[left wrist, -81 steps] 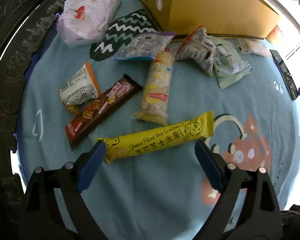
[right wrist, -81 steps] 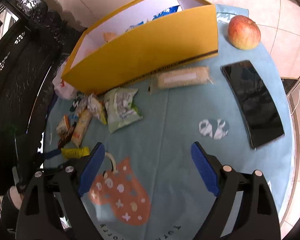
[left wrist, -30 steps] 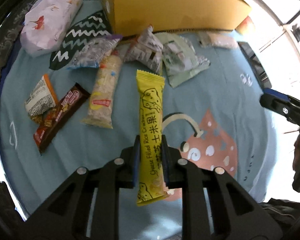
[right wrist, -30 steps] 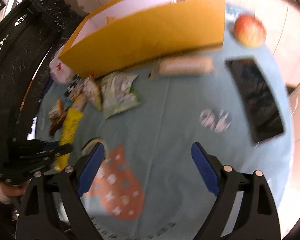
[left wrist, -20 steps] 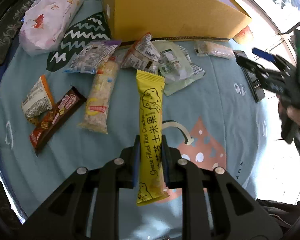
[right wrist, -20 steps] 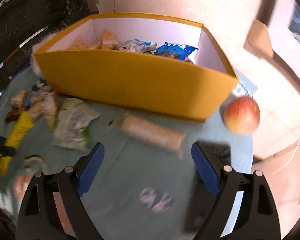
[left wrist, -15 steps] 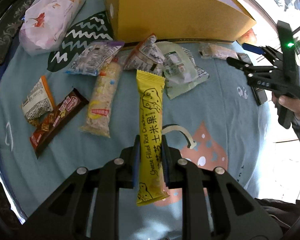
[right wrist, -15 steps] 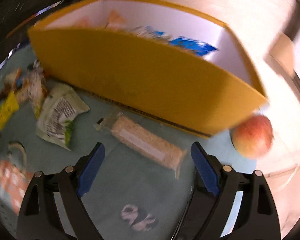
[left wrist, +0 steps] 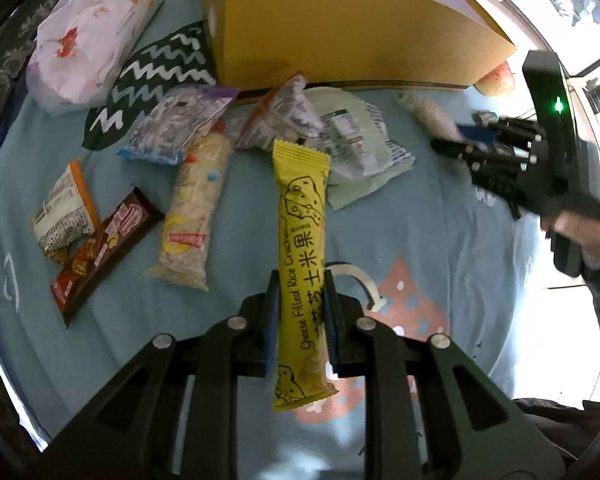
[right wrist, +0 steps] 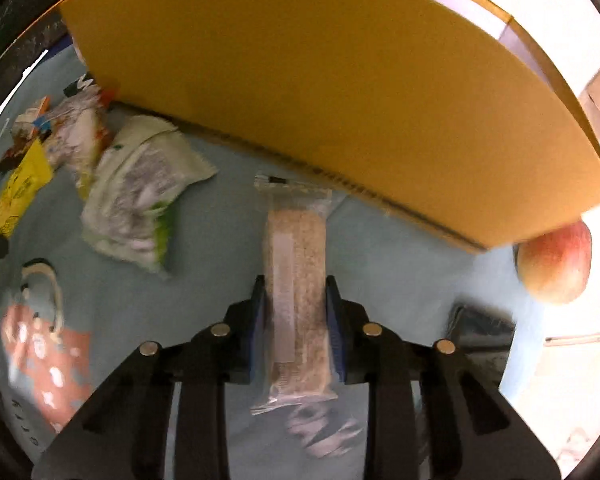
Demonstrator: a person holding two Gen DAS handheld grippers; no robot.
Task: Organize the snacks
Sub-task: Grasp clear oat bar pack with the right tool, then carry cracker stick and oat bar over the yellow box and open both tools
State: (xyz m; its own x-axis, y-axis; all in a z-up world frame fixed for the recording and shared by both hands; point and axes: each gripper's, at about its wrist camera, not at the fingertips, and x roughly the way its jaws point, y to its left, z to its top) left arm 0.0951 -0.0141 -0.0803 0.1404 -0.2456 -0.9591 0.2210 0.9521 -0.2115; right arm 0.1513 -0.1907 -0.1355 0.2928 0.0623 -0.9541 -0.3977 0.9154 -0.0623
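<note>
Nearest in the left wrist view: left hand-held gripper point(left wrist: 298, 316) is clamped on the long yellow cheese rice-cracker packet point(left wrist: 302, 264), gripped approx. a third up from its near end, long end pointing far toward the tall yellow cardboard box point(left wrist: 340, 36). Packet looks lifted off the light-blue patterned desk cloth point(left wrist: 440, 216).

Right wrist view: right hand-held gripper point(right wrist: 296, 316) is closed on the clear-wrapped oat-coloured cereal bar point(right wrist: 296, 264), fingers on both long sides, far tip just short of the box's point(right wrist: 320, 72) near wall. Whether it's off the cloth yet I can't tell.

Step in hand, as I read it: carry both packets up & over the box wall, drop inside. To do it well: raise each high enough that the overhanging far end clears the rim w/o catching, then tip nose-down before release; yellow packet is long & floppy, so keep the squeeze firm.

Room: open cloth near centre. Middle ground left is crowded w/ loose snacks, e.g. brown chocolate bar wrapper point(left wrist: 104, 248), pale puffed-rice roll point(left wrist: 192, 216), crumpled green-white pouch point(left wrist: 356, 148). Far right, red-yellow apple point(right wrist: 556, 268) sits just beside the box corner; dark flat phone point(right wrist: 480, 332) lies near it, so swing the right side clear of both.
</note>
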